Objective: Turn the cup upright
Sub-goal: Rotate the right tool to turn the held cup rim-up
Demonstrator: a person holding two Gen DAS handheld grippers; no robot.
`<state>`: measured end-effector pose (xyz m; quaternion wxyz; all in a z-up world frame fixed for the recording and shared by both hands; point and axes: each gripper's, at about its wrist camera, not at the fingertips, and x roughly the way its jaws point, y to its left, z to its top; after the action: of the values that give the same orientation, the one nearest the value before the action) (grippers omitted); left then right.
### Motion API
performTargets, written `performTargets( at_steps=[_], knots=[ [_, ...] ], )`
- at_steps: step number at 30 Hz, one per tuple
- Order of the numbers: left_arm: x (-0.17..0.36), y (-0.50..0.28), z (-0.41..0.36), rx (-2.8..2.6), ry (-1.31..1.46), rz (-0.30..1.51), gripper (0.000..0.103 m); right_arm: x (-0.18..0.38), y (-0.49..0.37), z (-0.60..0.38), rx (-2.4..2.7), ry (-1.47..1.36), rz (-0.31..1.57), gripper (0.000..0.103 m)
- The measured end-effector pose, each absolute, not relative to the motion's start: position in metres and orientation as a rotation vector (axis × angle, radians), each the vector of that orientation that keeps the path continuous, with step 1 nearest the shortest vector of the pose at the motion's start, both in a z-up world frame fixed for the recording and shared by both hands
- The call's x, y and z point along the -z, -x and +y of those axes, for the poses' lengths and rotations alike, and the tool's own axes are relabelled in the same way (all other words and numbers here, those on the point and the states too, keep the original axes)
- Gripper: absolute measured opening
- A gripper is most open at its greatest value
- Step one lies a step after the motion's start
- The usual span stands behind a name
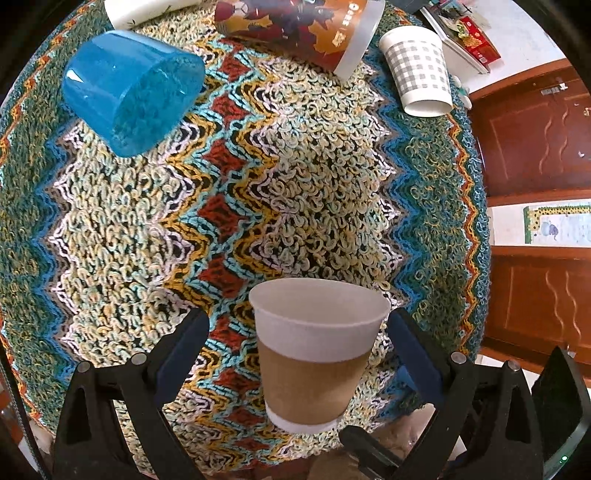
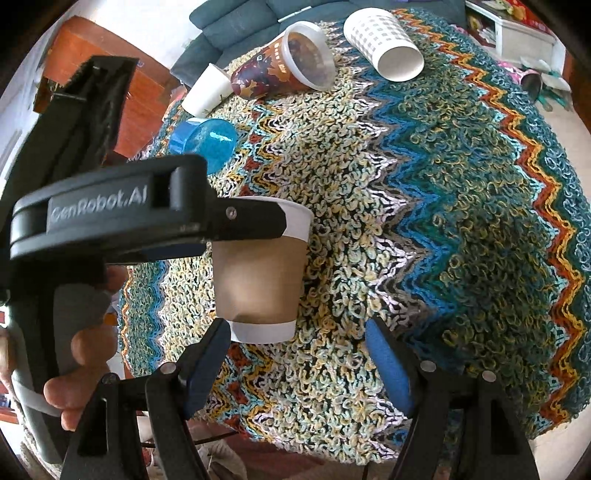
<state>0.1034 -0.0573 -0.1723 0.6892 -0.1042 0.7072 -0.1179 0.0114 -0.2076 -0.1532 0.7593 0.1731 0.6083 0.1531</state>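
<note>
Now the white paper cup with a brown cardboard sleeve (image 1: 314, 350) stands upright on the zigzag knitted rug (image 1: 295, 184), near its front edge, mouth up. It stands between the spread fingers of the left gripper (image 1: 299, 354), which is released and does not press it. Beside it, the right gripper (image 2: 295, 365) is also released, with nothing between its blue pads (image 2: 388, 369). Toward the far edge lie a translucent blue plastic cup (image 1: 129, 92), a printed red-brown plastic cup (image 1: 299, 26) and a grey checked paper cup (image 1: 417, 70), all on their sides.

Open mat (image 1: 314, 177) centre — toppled cups (image 1: 417, 70) beyond.
</note>
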Motion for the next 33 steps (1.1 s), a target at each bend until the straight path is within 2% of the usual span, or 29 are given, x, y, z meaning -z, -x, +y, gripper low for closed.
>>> performTargets(
  at_steps=[5,9,13,15,17,18,19,29,33],
  knots=[
    [0.179,-0.104,-0.062,0.256,0.256,1.598,0.097,0.153,-0.010,-0.218,-0.321,-0.391,1.319,0.076],
    [0.180,-0.106,-0.066,0.243,0.239,1.600,0.089,0.156,-0.010,-0.225,-0.307,-0.408,1.322,0.076],
    [0.187,-0.107,-0.078,0.232,0.227,1.609,0.086,0.157,-0.010,-0.230,-0.300,-0.421,1.322,0.076],
    [0.190,-0.108,-0.083,0.235,0.221,1.617,0.080,0.157,-0.010,-0.230,-0.302,-0.423,1.321,0.076],
    [0.193,-0.106,-0.087,0.236,0.213,1.626,0.078,0.157,-0.009,-0.233,-0.305,-0.421,1.320,0.076],
    [0.194,-0.105,-0.089,0.236,0.209,1.625,0.071,0.157,-0.009,-0.233,-0.306,-0.422,1.319,0.076],
    [0.194,-0.104,-0.090,0.239,0.207,1.627,0.069,0.158,-0.009,-0.233,-0.306,-0.423,1.319,0.076],
    [0.187,-0.094,-0.088,0.270,0.235,1.589,0.066,0.158,-0.009,-0.234,-0.306,-0.423,1.319,0.076],
    [0.172,-0.089,-0.086,0.276,0.212,1.509,0.066,0.157,-0.008,-0.233,-0.305,-0.420,1.316,0.076]
  ],
)
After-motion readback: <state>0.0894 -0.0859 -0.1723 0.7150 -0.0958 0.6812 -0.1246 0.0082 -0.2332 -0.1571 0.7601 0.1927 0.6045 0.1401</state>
